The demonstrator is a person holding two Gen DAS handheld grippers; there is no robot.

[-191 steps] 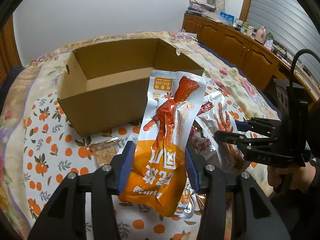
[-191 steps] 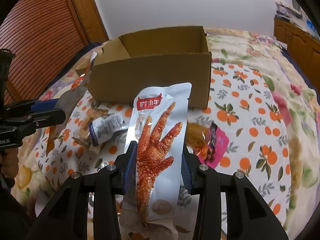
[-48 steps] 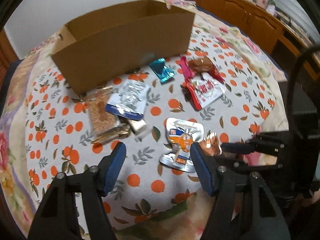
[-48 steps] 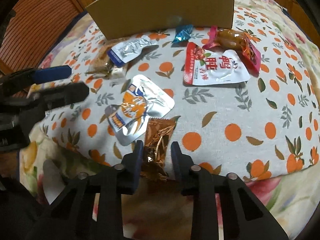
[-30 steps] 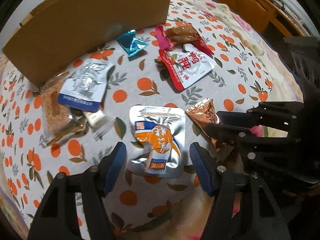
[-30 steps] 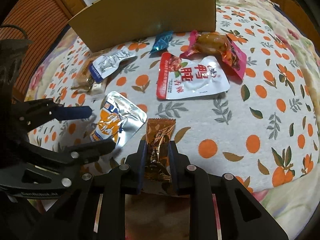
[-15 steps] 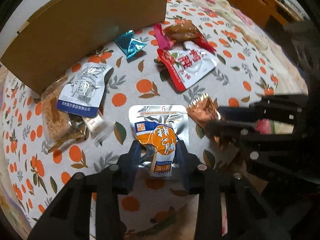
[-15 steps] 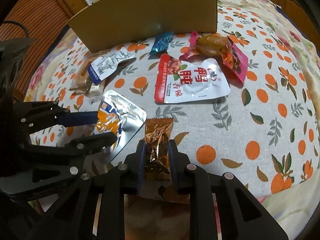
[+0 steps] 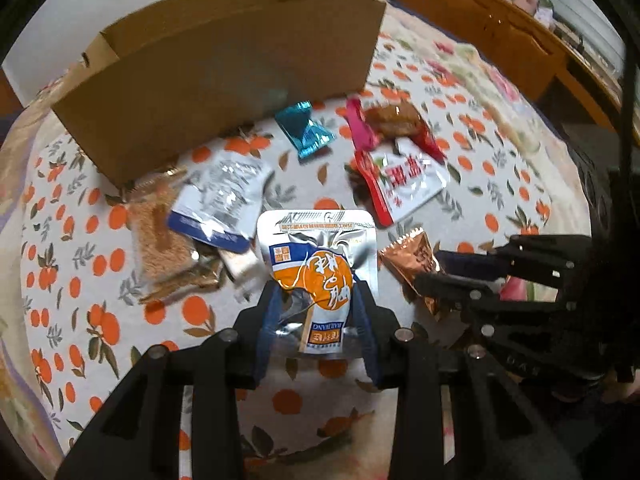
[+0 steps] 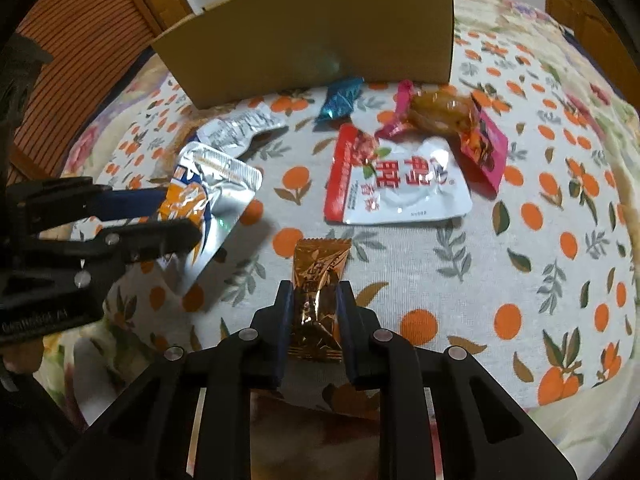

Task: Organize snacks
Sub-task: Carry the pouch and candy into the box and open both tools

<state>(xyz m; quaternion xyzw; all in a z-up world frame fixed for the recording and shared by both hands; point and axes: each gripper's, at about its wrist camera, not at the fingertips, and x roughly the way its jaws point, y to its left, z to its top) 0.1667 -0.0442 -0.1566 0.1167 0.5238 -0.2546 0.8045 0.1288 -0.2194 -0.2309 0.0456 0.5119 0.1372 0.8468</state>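
Left wrist view: left gripper (image 9: pixel 316 312) clamped the silver-orange pouch (image 9: pixel 318 264), lifted off the bedspread (image 9: pixel 80 280); cardboard box (image 9: pixel 224 92) beyond, loose packets between. Right wrist view: right gripper (image 10: pixel 314 308) pinched the copper wrapper (image 10: pixel 318 280); red-white pouch (image 10: pixel 396 180) lay ahead.

**Camera Placement: Two Wrist-Mounted Fisheye Views**

The left wrist view looks forward and steeply down along the left gripper (image 9: pixel 316 300), close above the orange-print bedspread (image 9: pixel 80 320). It faces the cardboard box (image 9: pixel 224 72), with a wooden cabinet (image 9: pixel 500 40) at upper right. The right wrist view looks down likewise along the right gripper (image 10: pixel 316 300), facing the same box (image 10: pixel 312 32). Both views share the box and the scattered snack packets, and each shows the other gripper at its edge.
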